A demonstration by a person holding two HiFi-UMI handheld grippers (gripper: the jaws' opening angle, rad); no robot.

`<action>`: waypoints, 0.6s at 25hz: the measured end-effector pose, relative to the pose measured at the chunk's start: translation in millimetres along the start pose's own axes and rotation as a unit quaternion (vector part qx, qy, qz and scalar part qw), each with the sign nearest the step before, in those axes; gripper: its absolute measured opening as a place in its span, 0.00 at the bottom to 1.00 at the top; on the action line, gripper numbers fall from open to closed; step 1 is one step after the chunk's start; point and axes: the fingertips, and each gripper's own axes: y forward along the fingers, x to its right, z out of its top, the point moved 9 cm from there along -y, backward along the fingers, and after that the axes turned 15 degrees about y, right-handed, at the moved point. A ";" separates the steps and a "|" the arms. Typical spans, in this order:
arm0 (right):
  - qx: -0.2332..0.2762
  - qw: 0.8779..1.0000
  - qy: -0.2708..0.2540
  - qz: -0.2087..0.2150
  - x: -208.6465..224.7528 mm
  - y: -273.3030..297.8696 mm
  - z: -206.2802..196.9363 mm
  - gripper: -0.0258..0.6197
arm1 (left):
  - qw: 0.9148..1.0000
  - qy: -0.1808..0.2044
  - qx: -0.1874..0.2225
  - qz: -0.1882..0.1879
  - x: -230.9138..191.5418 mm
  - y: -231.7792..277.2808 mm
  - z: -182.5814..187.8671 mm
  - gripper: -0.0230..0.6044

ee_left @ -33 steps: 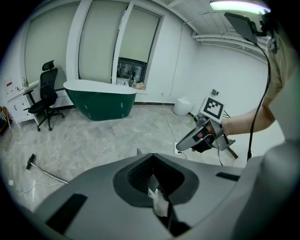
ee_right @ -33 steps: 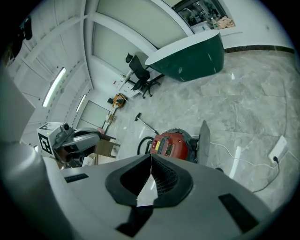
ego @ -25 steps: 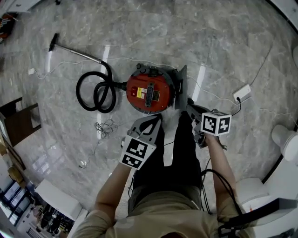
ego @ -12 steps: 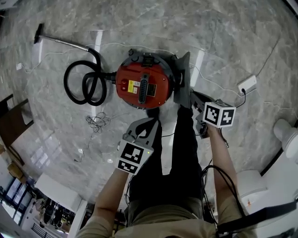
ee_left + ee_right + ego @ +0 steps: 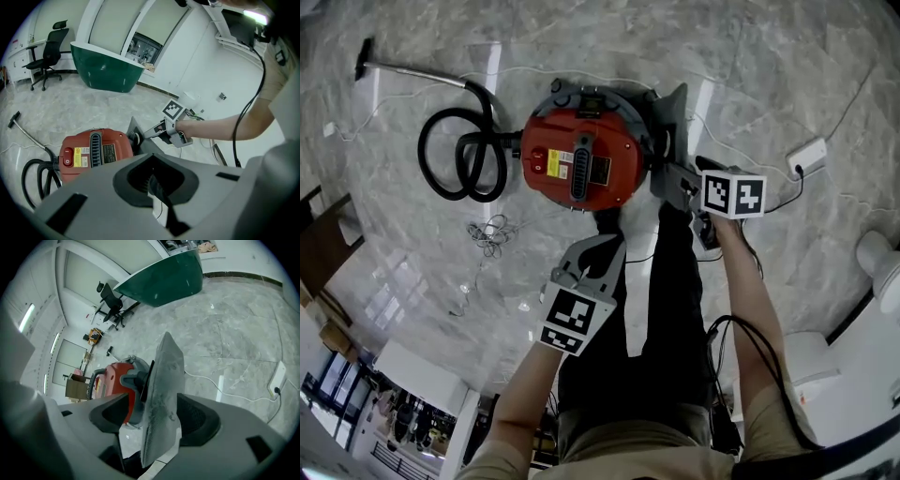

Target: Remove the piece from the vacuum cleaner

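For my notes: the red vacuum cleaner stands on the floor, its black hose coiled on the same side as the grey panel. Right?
No: the head view shows the black hose coiled on the side of the vacuum cleaner opposite the grey panel. The rest holds.

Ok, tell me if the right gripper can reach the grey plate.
Probably yes: the right gripper has just been opening its jaws, and the grey plate on the vacuum stands between them.

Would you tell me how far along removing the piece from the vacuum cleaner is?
Done: nothing yet; the grey plate is still attached to the red vacuum cleaner. In hand: the right hand-held gripper has just been opening its jaws, the plate between them, unclamped. Left: close on it and pull it free.
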 end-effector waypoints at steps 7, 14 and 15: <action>-0.020 0.999 -0.022 -0.028 7.0 27.7 4.2 0.50 | 1.000 -0.005 -0.006 0.001 -4.3 1.9 -3.9 0.03; -0.045 0.998 -0.029 -0.031 10.1 39.6 5.1 0.50 | 1.000 -0.008 -0.012 -0.002 -4.2 2.2 -11.0 0.03; -0.048 0.998 -0.025 -0.030 11.2 40.4 4.9 0.50 | 1.000 -0.008 -0.013 -0.003 -4.1 2.6 -12.1 0.03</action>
